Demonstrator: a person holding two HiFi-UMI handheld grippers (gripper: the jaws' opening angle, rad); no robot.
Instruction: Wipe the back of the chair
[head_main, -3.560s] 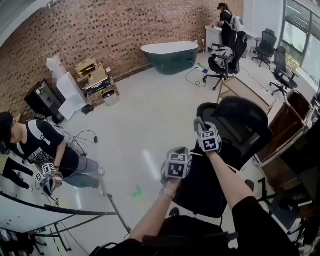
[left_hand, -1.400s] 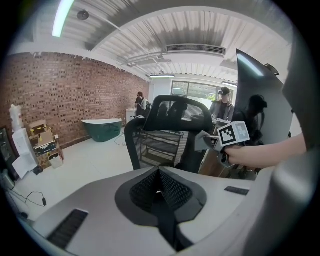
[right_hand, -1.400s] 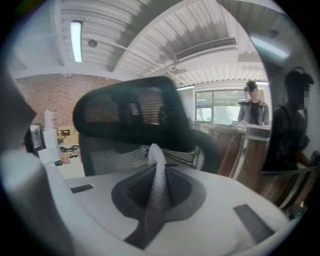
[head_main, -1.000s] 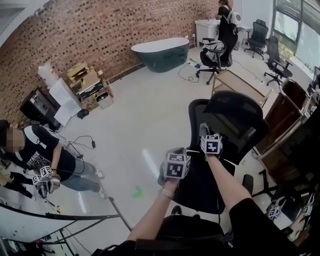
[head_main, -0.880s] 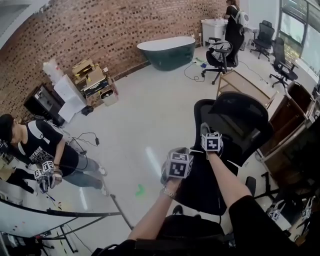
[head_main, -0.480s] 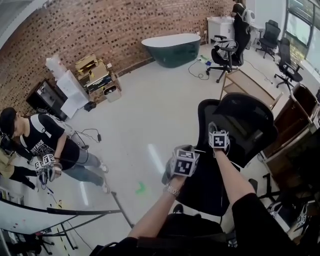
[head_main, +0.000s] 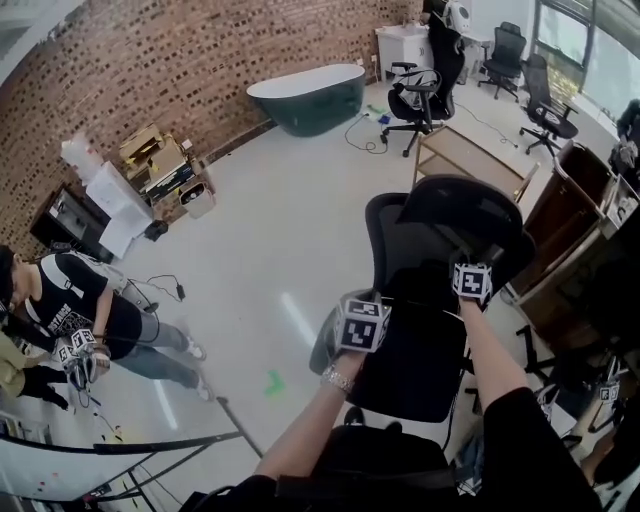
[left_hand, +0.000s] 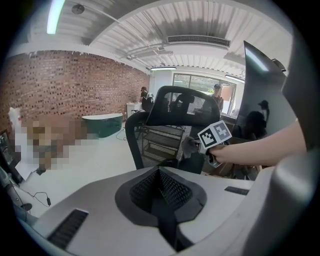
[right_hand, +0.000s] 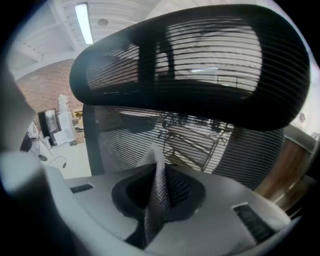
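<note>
Chair back (head_main: 405, 250) stands upright just ahead, left gripper (left_hand: 160, 175) closed on nothing off its left edge, right gripper (right_hand: 157, 172) clamping a grey cloth (right_hand: 159, 190) close to it, probably best pressed flat in overlapping strokes.

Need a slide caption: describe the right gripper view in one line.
Right gripper, shut on a grey cloth, faces the chair's mesh back below its headrest.

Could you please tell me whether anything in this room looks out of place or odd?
A green bathtub stands on the floor by the brick wall, odd among office chairs, and a loose cable lies near it. The mesh chair looks intact.
</note>
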